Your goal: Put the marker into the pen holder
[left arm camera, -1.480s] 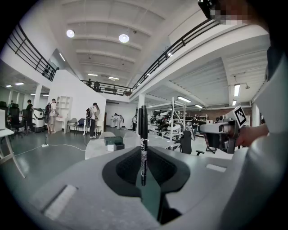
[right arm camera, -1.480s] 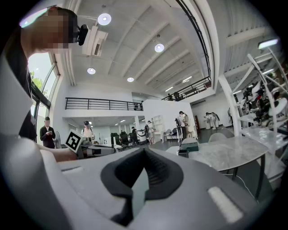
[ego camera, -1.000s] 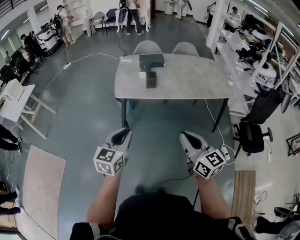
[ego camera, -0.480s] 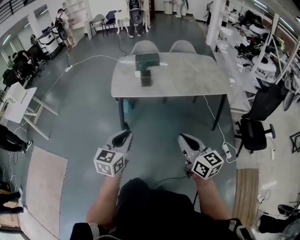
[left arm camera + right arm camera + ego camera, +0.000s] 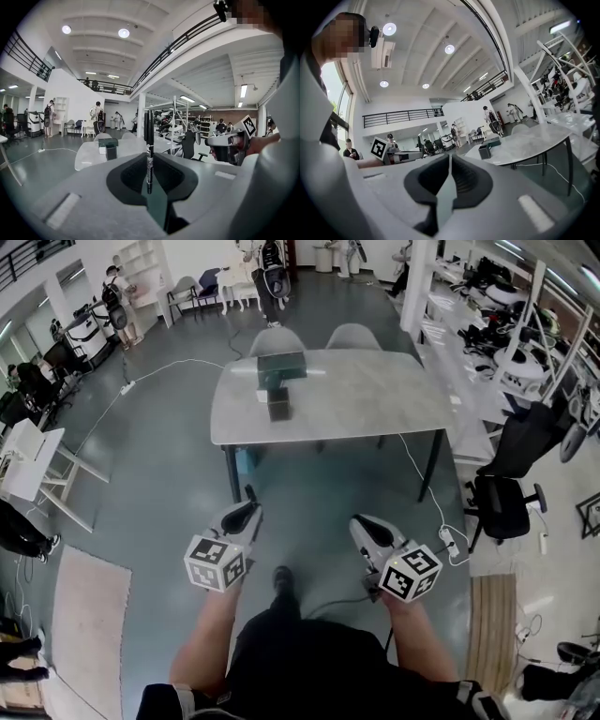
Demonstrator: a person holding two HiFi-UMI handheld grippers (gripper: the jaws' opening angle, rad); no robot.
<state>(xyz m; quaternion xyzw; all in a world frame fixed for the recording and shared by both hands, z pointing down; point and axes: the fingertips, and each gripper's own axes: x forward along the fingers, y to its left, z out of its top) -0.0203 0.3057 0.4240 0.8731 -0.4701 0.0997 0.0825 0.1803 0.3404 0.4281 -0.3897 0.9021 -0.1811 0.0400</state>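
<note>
A black marker [image 5: 149, 154] stands upright between the jaws of my left gripper [image 5: 149, 165], which is shut on it. In the head view its tip [image 5: 248, 493] pokes out ahead of the left gripper [image 5: 246, 510]. The dark square pen holder [image 5: 278, 408] stands on the grey table [image 5: 356, 399], well ahead of both grippers and above floor level. The left gripper view shows the same pen holder [image 5: 111, 151] far off. My right gripper [image 5: 361, 524] is shut with nothing in it, its pads closed together [image 5: 449, 161]. Both grippers hang over the floor, short of the table.
A dark green box [image 5: 281, 365] lies behind the pen holder. Two grey chairs [image 5: 314, 337] stand at the table's far side. A black office chair [image 5: 502, 502] and a cable [image 5: 424, 484] lie to the right. People stand in the far background.
The table and pen holder have drifted lower and left in the head view as the person walks toward them. Both grippers keep their pose, the marker still held.
</note>
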